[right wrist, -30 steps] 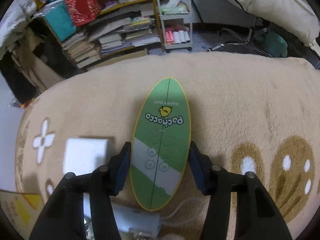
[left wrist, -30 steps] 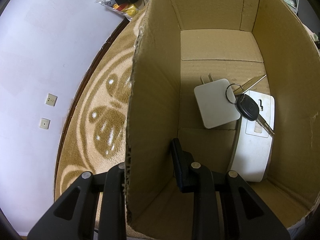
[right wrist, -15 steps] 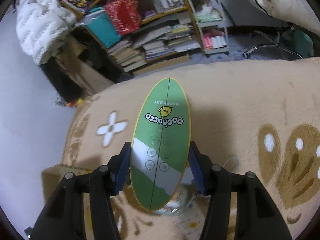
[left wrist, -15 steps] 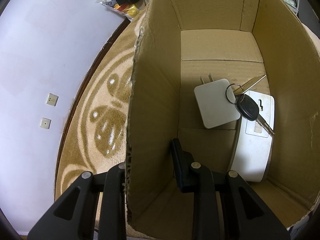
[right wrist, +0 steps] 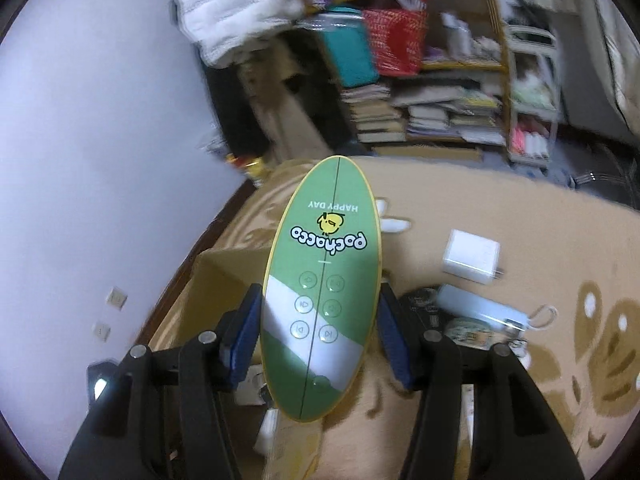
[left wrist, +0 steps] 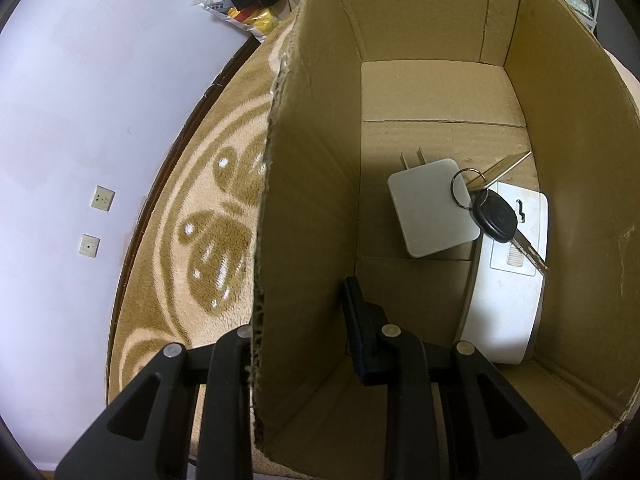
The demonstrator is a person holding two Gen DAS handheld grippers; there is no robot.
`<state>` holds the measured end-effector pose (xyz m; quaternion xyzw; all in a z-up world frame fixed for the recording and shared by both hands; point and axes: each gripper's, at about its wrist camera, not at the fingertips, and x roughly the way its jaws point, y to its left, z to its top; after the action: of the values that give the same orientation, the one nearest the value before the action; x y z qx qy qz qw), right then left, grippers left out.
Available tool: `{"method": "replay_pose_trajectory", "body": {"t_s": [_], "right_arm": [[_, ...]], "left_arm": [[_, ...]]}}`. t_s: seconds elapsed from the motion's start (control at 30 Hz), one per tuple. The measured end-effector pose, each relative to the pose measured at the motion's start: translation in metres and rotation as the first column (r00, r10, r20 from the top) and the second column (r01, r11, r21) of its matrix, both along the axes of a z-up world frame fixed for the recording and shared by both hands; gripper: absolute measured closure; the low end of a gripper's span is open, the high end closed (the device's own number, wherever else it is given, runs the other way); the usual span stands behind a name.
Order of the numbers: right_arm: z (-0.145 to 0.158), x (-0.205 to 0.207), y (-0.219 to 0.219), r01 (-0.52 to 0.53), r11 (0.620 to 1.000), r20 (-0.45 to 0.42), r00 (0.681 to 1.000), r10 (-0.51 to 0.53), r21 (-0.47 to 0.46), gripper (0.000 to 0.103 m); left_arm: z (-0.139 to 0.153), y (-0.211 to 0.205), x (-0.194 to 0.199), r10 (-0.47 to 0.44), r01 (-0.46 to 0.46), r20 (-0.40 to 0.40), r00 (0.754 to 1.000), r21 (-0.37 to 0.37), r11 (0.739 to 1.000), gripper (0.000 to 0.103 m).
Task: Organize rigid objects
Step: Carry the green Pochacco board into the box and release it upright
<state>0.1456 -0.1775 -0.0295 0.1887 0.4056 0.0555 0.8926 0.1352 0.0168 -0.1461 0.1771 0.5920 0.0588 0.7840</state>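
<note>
Right wrist view: the right tongs [right wrist: 320, 336] are clamping the green oval device [right wrist: 324, 292] above the cardboard box [right wrist: 224, 276] at 9 o'clock, risking it snagging the rim, while the left tongs [left wrist: 298, 344] are pinching the box wall [left wrist: 308, 208].

black left gripper [left wrist: 298, 344]; right gripper [right wrist: 320, 336] blue-padded, silver screws.

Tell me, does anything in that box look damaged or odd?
The box wall clamped by the left gripper has a ragged, torn edge. Inside, the keys lie sprawled across a white charger and a white device, piled rather than sorted.
</note>
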Motion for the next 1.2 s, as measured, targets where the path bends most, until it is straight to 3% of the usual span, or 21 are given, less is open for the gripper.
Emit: {"method": "replay_pose_trajectory", "body": {"t_s": [0.27,0.33,0.37,0.47,0.5,0.53,0.77,0.83,0.9,1.2], "right_arm": [[0.002,-0.019,0.048,-0.144,0.989,0.01,0.989,0.144,-0.021,0.044],[-0.001,-0.022,0.054,-0.167,0.985,0.001,0.986,0.167,-0.044,0.05],[-0.003,-0.022,0.056,-0.178,0.982,0.001,0.984,0.179,-0.054,0.059],[-0.009,-0.02,0.062,-0.214,0.974,-0.008,0.977,0.214,-0.072,0.063],[-0.011,-0.019,0.061,-0.222,0.972,-0.012,0.975,0.222,-0.074,0.074],[-0.014,-0.019,0.061,-0.229,0.971,-0.028,0.973,0.228,-0.07,0.078],[-0.015,-0.018,0.051,-0.213,0.976,-0.043,0.977,0.211,-0.04,0.077],[-0.008,-0.018,0.044,-0.206,0.978,-0.028,0.978,0.205,-0.039,0.068],[-0.004,-0.018,0.037,-0.179,0.982,-0.02,0.984,0.178,-0.065,0.035],[-0.011,-0.006,-0.005,-0.085,0.984,-0.057,0.995,0.077,-0.158,0.007]], "left_arm": [[0.002,0.0,-0.002,-0.001,0.001,0.017,1.0,0.0,1.0,0.078],[0.002,-0.001,-0.002,-0.001,0.001,0.017,1.0,0.001,1.0,0.078],[0.002,-0.001,-0.002,-0.001,0.001,0.017,1.0,0.001,1.0,0.078],[0.004,-0.001,-0.002,-0.002,0.002,0.018,1.0,0.002,1.0,0.078],[0.004,-0.001,-0.002,-0.001,0.001,0.017,1.0,0.0,1.0,0.078],[0.004,-0.001,-0.001,0.0,0.0,0.016,1.0,-0.001,1.0,0.078],[0.005,-0.001,-0.003,-0.004,0.004,0.018,1.0,0.002,1.0,0.078],[0.005,-0.001,-0.003,-0.006,0.006,0.022,1.0,0.002,1.0,0.078],[0.005,0.0,-0.004,-0.005,0.005,0.021,1.0,0.003,1.0,0.078],[0.006,0.0,-0.003,-0.006,0.006,0.018,1.0,0.007,1.0,0.078]]}}
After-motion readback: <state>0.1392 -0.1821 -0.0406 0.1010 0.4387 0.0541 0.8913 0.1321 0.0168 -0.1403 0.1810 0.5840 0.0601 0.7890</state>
